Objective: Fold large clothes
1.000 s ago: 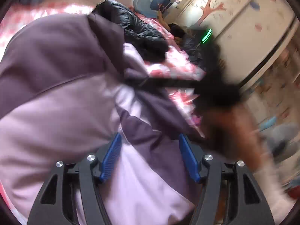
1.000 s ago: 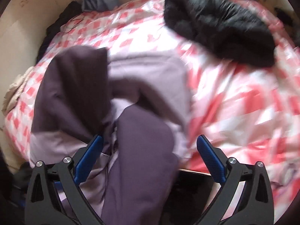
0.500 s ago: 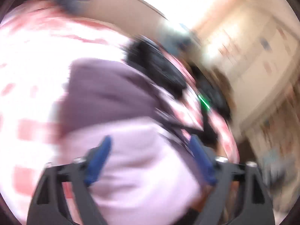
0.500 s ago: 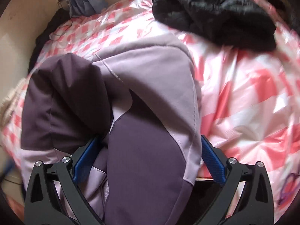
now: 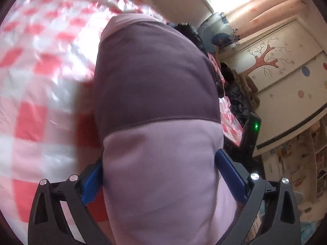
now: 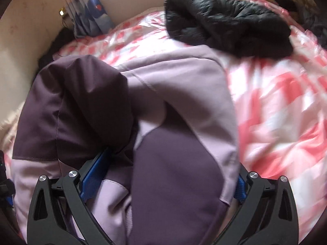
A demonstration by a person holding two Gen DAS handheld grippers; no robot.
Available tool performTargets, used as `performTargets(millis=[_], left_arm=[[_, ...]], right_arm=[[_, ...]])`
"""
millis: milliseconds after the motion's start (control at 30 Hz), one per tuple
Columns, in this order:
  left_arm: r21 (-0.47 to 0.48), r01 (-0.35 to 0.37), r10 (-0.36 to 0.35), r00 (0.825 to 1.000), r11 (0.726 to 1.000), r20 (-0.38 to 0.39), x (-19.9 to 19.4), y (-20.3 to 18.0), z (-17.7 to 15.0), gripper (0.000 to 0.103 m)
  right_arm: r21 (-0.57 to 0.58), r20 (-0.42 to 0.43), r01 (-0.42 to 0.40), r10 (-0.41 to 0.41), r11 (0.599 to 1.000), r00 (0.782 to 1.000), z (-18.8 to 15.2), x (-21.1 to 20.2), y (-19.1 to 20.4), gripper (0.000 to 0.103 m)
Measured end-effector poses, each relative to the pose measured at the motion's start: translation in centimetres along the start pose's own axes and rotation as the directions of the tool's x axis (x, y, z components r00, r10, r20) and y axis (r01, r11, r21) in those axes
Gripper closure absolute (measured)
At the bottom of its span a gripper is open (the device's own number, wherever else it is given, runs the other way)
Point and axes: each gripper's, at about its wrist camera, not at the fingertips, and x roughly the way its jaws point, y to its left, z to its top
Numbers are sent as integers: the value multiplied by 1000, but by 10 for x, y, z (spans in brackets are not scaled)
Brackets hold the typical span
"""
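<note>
Both tools share one build. The left gripper [image 5: 161, 175] has a matte black frame with triangular cut-outs in each arm, two round silver screw heads per side, and ribbed blue pads [image 5: 231, 173] lining the inner faces of its fingers. The right gripper [image 6: 163, 177] shows the same black skeleton frame, silver screws and blue pads [image 6: 96, 173]. In the left wrist view, a black housing just beyond the right-hand finger carries a small green light [image 5: 256, 126], probably an indicator on the other tool.
</note>
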Motion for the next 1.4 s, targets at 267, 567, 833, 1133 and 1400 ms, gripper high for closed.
performTargets(millis=[267, 567, 833, 1133, 1400], left_arm=[[-80, -307, 312, 948, 948, 62, -138, 95, 20, 10], [-61, -212, 221, 925, 975, 308, -199, 86, 24, 14], [165, -302, 272, 945, 939, 182, -110, 52, 15, 13], [191, -291, 258, 949, 938, 179, -122, 73, 3, 13], [228, -358, 325, 930, 905, 171, -114, 71, -6, 8]], right_arm=[[-92, -87, -226, 218, 970, 972, -3, 85, 178, 7], [-194, -82, -155, 141, 969, 987, -17, 87, 192, 7], [-167, -95, -138, 123, 976, 988, 25, 50, 193, 7], [-61, -153, -122, 112, 991, 982, 29, 148, 182, 6], [-133, -122, -201, 185, 971, 975, 18, 45, 174, 7]])
